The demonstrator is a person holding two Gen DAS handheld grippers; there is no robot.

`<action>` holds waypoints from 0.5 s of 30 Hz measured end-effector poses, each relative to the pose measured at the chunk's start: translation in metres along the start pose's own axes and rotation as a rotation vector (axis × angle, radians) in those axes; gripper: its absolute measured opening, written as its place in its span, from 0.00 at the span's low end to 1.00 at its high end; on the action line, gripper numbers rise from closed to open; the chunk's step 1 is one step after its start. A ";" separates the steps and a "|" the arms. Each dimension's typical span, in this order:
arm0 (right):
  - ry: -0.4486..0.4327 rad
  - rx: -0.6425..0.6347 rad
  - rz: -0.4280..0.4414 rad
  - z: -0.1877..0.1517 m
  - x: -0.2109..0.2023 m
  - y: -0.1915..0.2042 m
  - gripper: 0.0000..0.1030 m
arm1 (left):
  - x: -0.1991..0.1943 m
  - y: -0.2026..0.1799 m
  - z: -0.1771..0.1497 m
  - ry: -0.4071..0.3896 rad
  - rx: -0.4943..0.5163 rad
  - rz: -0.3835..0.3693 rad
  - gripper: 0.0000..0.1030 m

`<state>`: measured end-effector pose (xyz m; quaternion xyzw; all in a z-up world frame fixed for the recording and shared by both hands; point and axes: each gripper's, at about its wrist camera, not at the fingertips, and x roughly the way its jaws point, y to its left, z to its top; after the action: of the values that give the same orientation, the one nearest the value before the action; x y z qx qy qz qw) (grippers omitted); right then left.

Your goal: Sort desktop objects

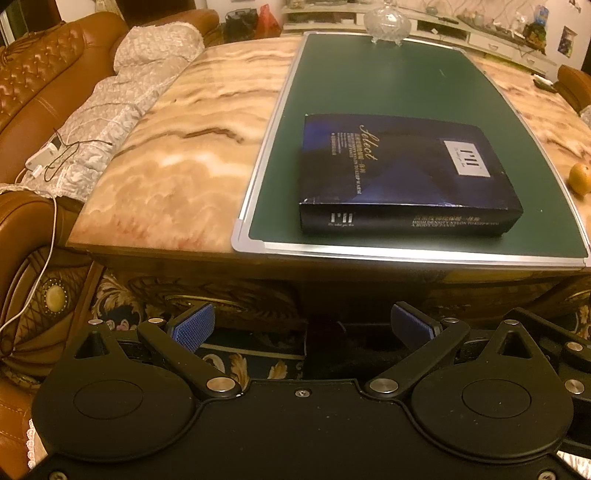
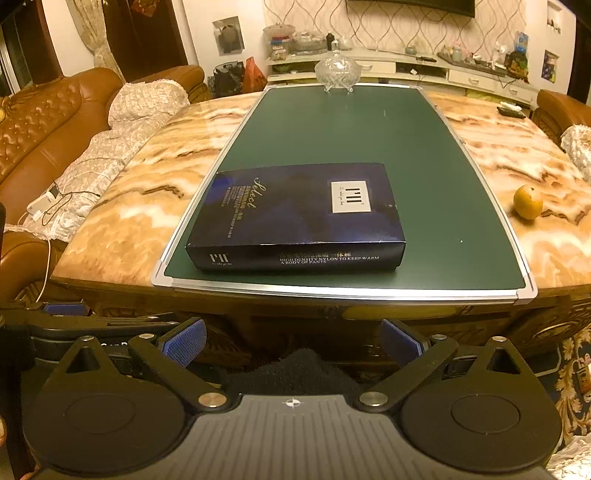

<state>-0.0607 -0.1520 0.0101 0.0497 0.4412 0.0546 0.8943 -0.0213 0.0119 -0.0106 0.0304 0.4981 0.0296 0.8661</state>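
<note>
A dark blue flat box [image 1: 402,173] [image 2: 295,218] lies on a green board [image 1: 388,85] [image 2: 369,129] with a silver frame, near the board's front edge. An orange [image 2: 528,202] [image 1: 580,178] sits on the marble table to the right of the board. A lidded glass bowl [image 2: 337,72] [image 1: 386,20] stands at the board's far end. My left gripper [image 1: 303,326] is open and empty, held below and in front of the table edge. My right gripper [image 2: 293,339] is also open and empty, in front of the table edge.
The marble table [image 1: 177,147] [image 2: 129,206] has a carved wooden front. A brown leather sofa [image 2: 40,125] with a white cover and a cable stands to the left. A dark remote [image 2: 511,110] lies at the table's far right. A cabinet with clutter lines the back wall.
</note>
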 end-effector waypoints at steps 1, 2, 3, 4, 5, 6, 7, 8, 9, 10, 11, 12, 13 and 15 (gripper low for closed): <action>0.001 0.003 0.001 0.001 0.001 -0.001 1.00 | 0.001 0.000 0.001 0.000 0.001 0.002 1.00; 0.003 0.005 0.000 0.001 0.003 -0.001 1.00 | 0.002 -0.001 0.001 0.001 0.002 0.004 1.00; 0.005 0.005 -0.003 0.002 0.004 -0.002 1.00 | 0.003 -0.001 0.002 0.002 0.002 0.006 1.00; 0.008 0.005 -0.006 0.002 0.006 -0.002 1.00 | 0.004 -0.002 0.003 0.004 0.003 0.007 1.00; 0.012 0.006 -0.009 0.003 0.008 -0.003 1.00 | 0.005 -0.002 0.003 0.006 0.004 0.008 1.00; 0.015 0.007 -0.013 0.003 0.010 -0.004 1.00 | 0.006 -0.002 0.004 0.008 0.005 0.009 1.00; 0.019 0.008 -0.016 0.004 0.012 -0.004 1.00 | 0.006 -0.003 0.005 0.009 0.006 0.011 1.00; 0.022 0.009 -0.017 0.004 0.013 -0.005 1.00 | 0.007 -0.003 0.006 0.010 0.008 0.014 1.00; 0.024 0.009 -0.015 0.005 0.015 -0.006 1.00 | 0.008 -0.004 0.007 0.011 0.009 0.017 1.00; 0.027 0.011 -0.014 0.005 0.016 -0.006 1.00 | 0.009 -0.004 0.007 0.012 0.010 0.019 1.00; 0.030 0.012 -0.014 0.006 0.018 -0.007 1.00 | 0.010 -0.004 0.008 0.013 0.010 0.020 1.00; 0.032 0.014 -0.016 0.007 0.019 -0.007 1.00 | 0.011 -0.004 0.008 0.014 0.010 0.020 1.00; 0.034 0.015 -0.018 0.007 0.021 -0.008 1.00 | 0.012 -0.004 0.009 0.014 0.011 0.021 1.00; 0.040 0.016 -0.021 0.009 0.024 -0.009 1.00 | 0.013 -0.004 0.010 0.015 0.011 0.024 1.00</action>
<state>-0.0387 -0.1575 -0.0045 0.0513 0.4601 0.0427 0.8854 -0.0055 0.0084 -0.0171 0.0407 0.5044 0.0374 0.8617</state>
